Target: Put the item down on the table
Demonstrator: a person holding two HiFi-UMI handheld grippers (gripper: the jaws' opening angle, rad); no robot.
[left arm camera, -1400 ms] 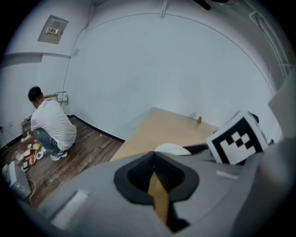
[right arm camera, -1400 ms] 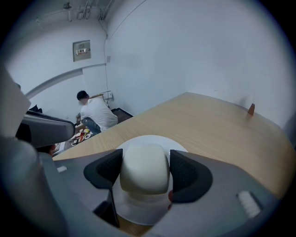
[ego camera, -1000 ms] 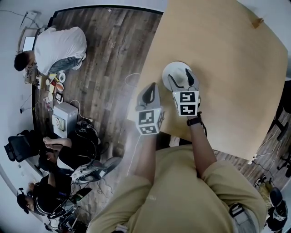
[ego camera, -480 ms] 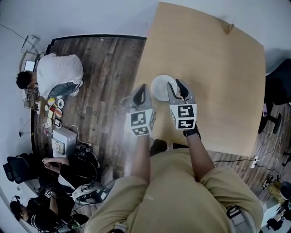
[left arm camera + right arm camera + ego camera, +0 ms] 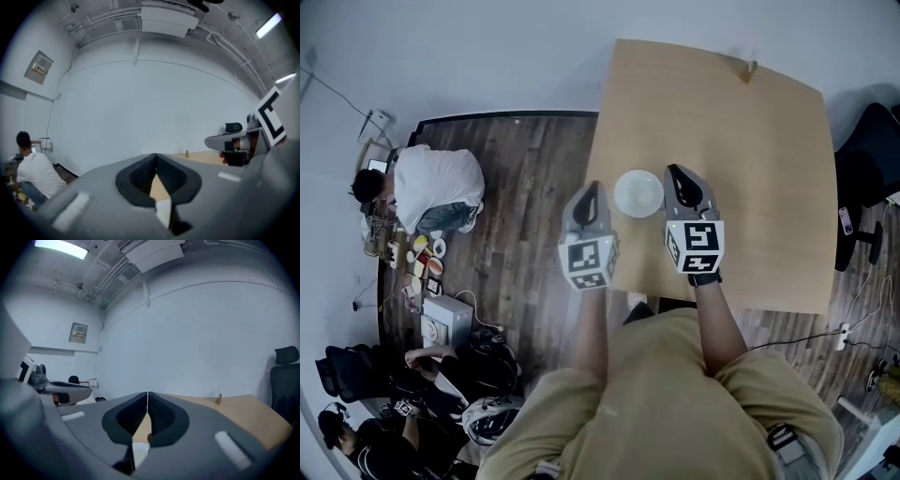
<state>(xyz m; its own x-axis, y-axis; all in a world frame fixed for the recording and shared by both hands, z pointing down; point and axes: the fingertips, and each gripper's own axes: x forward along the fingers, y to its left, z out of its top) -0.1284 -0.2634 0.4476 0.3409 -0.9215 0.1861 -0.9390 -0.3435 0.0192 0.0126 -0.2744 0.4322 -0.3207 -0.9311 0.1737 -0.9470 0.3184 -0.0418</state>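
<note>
A small white bowl rests on the light wooden table near its front left edge. It lies between my two grippers. My left gripper hangs just left of the bowl, over the table's edge, jaws together and empty. My right gripper sits close beside the bowl's right rim, jaws also closed with nothing between them. In the left gripper view the jaws meet at the tips and a white patch of the bowl shows beneath. The right gripper view shows closed jaws above the bowl.
A small brown object stands at the table's far corner. A black office chair is at the table's right side. On the dark wood floor to the left, a person in a white shirt crouches beside several small items and boxes.
The right gripper, over the bowl's rim a second ago, now sits to the bowl's right. The bowl lies on the table between both grippers. The head view has shifted.
</note>
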